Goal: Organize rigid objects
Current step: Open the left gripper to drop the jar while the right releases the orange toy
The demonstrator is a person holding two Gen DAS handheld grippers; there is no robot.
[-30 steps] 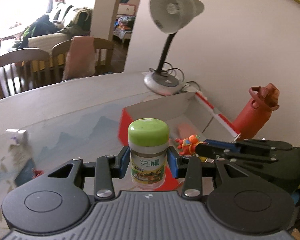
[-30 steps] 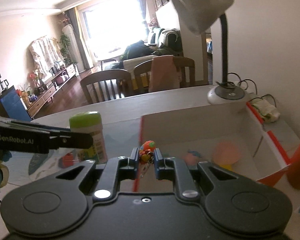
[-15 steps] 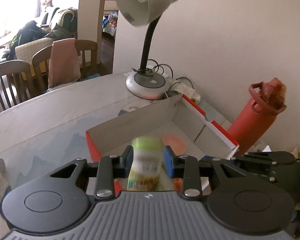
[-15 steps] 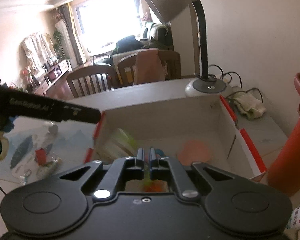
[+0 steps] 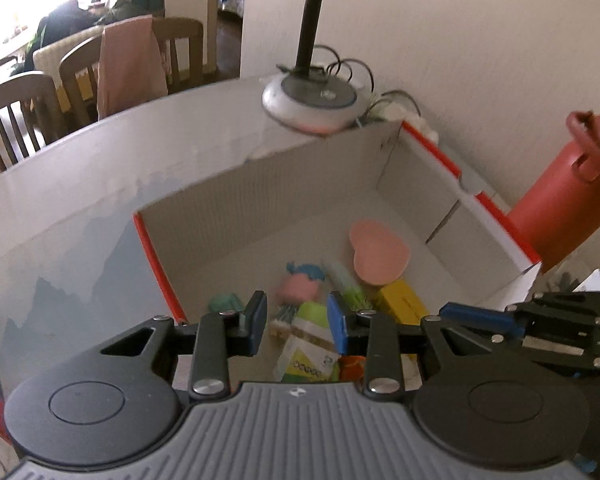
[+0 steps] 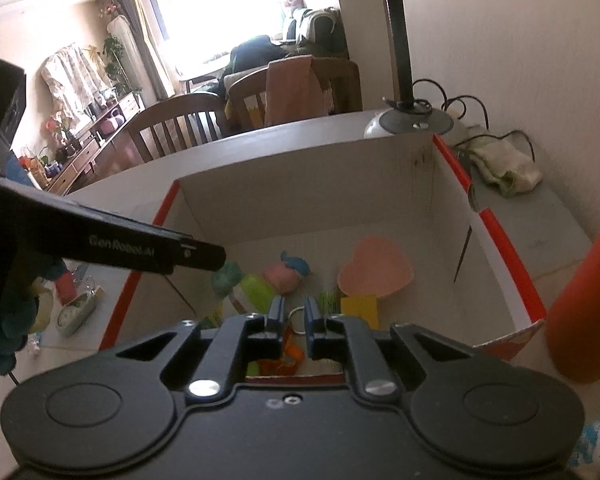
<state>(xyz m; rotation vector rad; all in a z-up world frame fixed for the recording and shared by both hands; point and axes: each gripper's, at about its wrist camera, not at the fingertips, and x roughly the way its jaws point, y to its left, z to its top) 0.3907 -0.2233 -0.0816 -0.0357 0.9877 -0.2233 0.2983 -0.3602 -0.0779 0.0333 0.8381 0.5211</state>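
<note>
Bottle (image 5: 306, 344) lies in box (image 5: 260, 184) beneath released left fingers (image 5: 256, 320) (right fingers (image 6: 275, 316) clench orange toy (image 6: 284, 356)).

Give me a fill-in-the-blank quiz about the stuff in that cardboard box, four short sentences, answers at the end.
1. The pink thing lying in the box is shaped like a ____.
2. The bottle lying in the box has a cap coloured ____.
3. The block next to the pink thing is coloured ____.
4. The toy pinched in the right claw is coloured ____.

Answers: heart; green; yellow; orange
</note>
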